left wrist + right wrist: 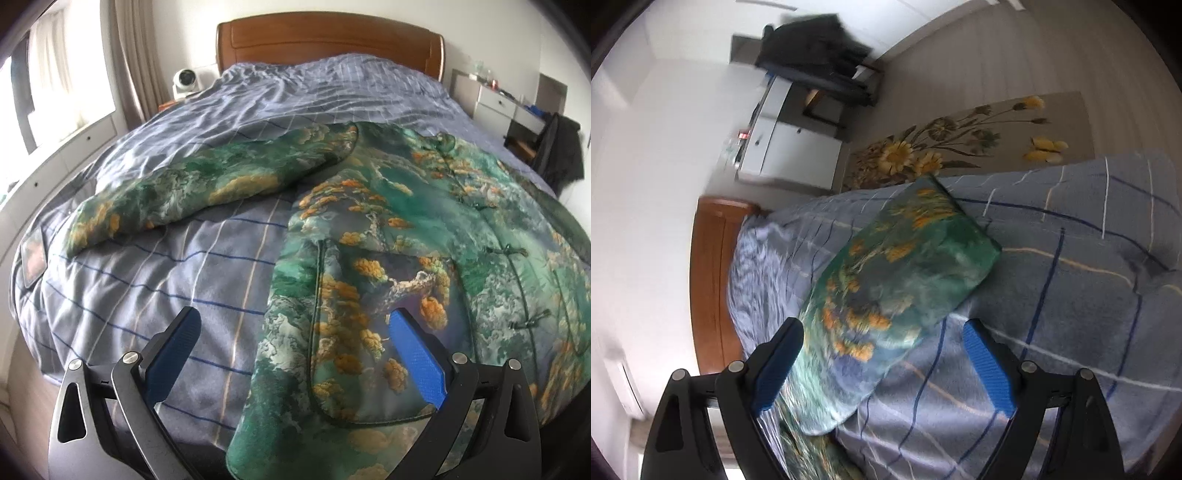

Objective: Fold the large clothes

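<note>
A large green padded jacket [424, 229] with orange and white landscape print lies spread on the bed, front up, knot buttons down its middle. One sleeve [207, 181] stretches out to the left over the quilt. My left gripper [295, 332] is open above the jacket's near left hem and pocket, touching nothing. The right wrist view is rolled sideways and blurred. There the other sleeve [897, 273] lies flat on the quilt, cuff far from me. My right gripper [882, 343] is open, its blue pads [988, 365] on either side of the sleeve's near part, not pressing it.
The bed carries a blue-grey checked quilt [177, 280] and a wooden headboard [328, 37]. A small flat device [33, 254] lies at the quilt's left edge. A white fan [186, 81] stands by the headboard. White drawers [790, 147], a dark chair [820, 62] and a floral rug [960, 136] are beside the bed.
</note>
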Available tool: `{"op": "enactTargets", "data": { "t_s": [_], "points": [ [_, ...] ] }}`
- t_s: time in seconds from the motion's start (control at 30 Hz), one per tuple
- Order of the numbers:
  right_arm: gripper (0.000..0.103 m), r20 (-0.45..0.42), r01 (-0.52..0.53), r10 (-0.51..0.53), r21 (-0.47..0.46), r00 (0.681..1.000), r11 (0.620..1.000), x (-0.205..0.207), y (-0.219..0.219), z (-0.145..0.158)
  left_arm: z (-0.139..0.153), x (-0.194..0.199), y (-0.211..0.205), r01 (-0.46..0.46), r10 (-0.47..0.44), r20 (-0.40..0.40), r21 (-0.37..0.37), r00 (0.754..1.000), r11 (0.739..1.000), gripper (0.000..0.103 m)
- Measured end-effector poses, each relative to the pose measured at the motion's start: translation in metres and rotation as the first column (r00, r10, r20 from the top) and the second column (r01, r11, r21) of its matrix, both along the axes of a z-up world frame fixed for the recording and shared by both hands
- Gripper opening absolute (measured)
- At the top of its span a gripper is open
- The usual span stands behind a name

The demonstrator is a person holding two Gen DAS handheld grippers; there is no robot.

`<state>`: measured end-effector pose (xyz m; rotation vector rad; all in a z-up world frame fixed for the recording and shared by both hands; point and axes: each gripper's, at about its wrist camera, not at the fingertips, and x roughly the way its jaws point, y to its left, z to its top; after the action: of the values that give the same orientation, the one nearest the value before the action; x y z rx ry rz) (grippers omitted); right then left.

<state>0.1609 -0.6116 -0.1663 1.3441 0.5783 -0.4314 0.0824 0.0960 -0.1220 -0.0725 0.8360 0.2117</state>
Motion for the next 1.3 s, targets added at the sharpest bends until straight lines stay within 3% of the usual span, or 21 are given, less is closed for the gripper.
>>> {"op": "enactTargets", "data": {
  "t_s": [0.07,0.1,0.17,0.2,0.27,0.33,0.4,0.43,0.5,0.57,0.6,0.67,0.77,0.8,0.9,0.97,1.07,1.13,1.17,1.3],
  "points": [
    [0.078,0.005,0.047,-0.047,-0.014,0.999,0.999,0.007,-0.005,-0.007,-0.004,0.003,0.0,-0.003,0.003,-0.017,-0.013,1.0,1.0,0.102],
    [0.068,0.002,0.054,-0.054,-0.019,0.999,0.998,0.011,-0.008,-0.009,-0.004,0.003,0.0,-0.005,0.004,-0.021,-0.017,1.0,1.0,0.102],
    [0.037,-0.037,0.048,-0.05,-0.042,0.998,0.998,0.024,-0.013,-0.015,-0.003,0.001,0.0,-0.007,0.007,-0.02,-0.023,1.0,1.0,0.102],
    [0.013,-0.073,0.043,-0.048,-0.071,0.996,0.997,0.031,-0.015,-0.015,-0.002,-0.001,0.0,-0.008,0.007,-0.016,-0.021,1.0,1.0,0.102],
    [0.009,-0.093,0.034,-0.048,-0.141,0.995,0.989,0.037,-0.011,-0.006,0.0,-0.006,0.001,-0.011,0.011,-0.005,-0.011,1.0,1.0,0.102],
    [0.009,-0.065,-0.021,0.002,-0.288,0.998,0.957,0.05,0.01,0.03,-0.001,-0.008,0.003,-0.015,0.015,-0.005,-0.009,1.0,1.0,0.102],
    [0.009,-0.029,-0.123,0.122,-0.432,0.992,0.894,0.07,0.046,0.073,-0.004,-0.009,0.007,-0.021,0.021,-0.015,-0.022,1.0,1.0,0.102],
    [0.009,-0.02,-0.191,0.21,-0.509,0.977,0.84,0.084,0.075,0.099,-0.007,-0.008,0.009,-0.026,0.025,-0.02,-0.034,0.999,0.999,0.102],
    [0.009,-0.027,-0.294,0.353,-0.613,0.935,0.733,0.107,0.128,0.134,-0.01,-0.007,0.013,-0.037,0.035,-0.024,-0.056,0.999,0.998,0.102],
    [0.009,-0.052,-0.4,0.516,-0.699,0.855,0.593,0.132,0.201,0.161,-0.01,-0.008,0.015,-0.046,0.045,-0.017,-0.077,0.999,0.996,0.102],
    [0.009,-0.063,-0.431,0.562,-0.714,0.825,0.552,0.139,0.223,0.166,-0.008,-0.011,0.015,-0.047,0.047,-0.007,-0.084,0.999,0.995,0.102],
    [0.008,-0.115,-0.507,0.668,-0.747,0.735,0.43,0.16,0.291,0.167,-0.004,-0.015,0.015,-0.044,0.045,0.008,-0.08,0.999,0.996,0.102],
    [0.009,-0.209,-0.591,0.742,-0.75,0.638,0.297,0.182,0.366,0.14,-0.002,-0.021,0.02,-0.051,0.052,0.016,-0.067,0.999,0.996,0.102],
    [0.009,-0.23,-0.61,0.752,-0.744,0.618,0.273,0.183,0.382,0.13,-0.002,-0.022,0.021,-0.053,0.054,0.016,-0.068,0.998,0.996,0.102],
    [0.009,-0.34,-0.678,0.775,-0.72,0.532,0.149,0.185,0.445,0.085,-0.001,-0.028,0.028,-0.068,0.07,0.024,-0.074,0.997,0.995,0.102],
    [0.009,-0.397,-0.718,0.783,-0.69,0.479,0.09,0.183,0.472,0.057,-0.001,-0.03,0.03,-0.07,0.072,0.026,-0.067,0.997,0.995,0.102],
    [0.022,-0.466,-0.773,0.78,-0.633,0.417,0.035,0.175,0.493,0.03,-0.002,-0.028,0.027,-0.051,0.052,0.019,-0.046,0.998,0.998,0.102],
    [0.053,-0.472,-0.804,0.804,-0.595,0.361,0.012,0.157,0.494,0.019,0.002,-0.021,0.022,-0.023,0.024,0.02,-0.038,1.0,0.999,0.102],
    [0.058,-0.458,-0.807,0.824,-0.59,0.334,-0.001,0.148,0.495,0.018,0.005,-0.017,0.02,-0.007,0.008,0.022,-0.039,1.0,0.999,0.102],
    [0.061,-0.416,-0.785,0.852,-0.619,0.317,-0.01,0.103,0.471,0.038,0.028,0.013,-0.002,0.133,-0.129,0.054,-0.092,0.99,0.987,0.102]
  ]
}}
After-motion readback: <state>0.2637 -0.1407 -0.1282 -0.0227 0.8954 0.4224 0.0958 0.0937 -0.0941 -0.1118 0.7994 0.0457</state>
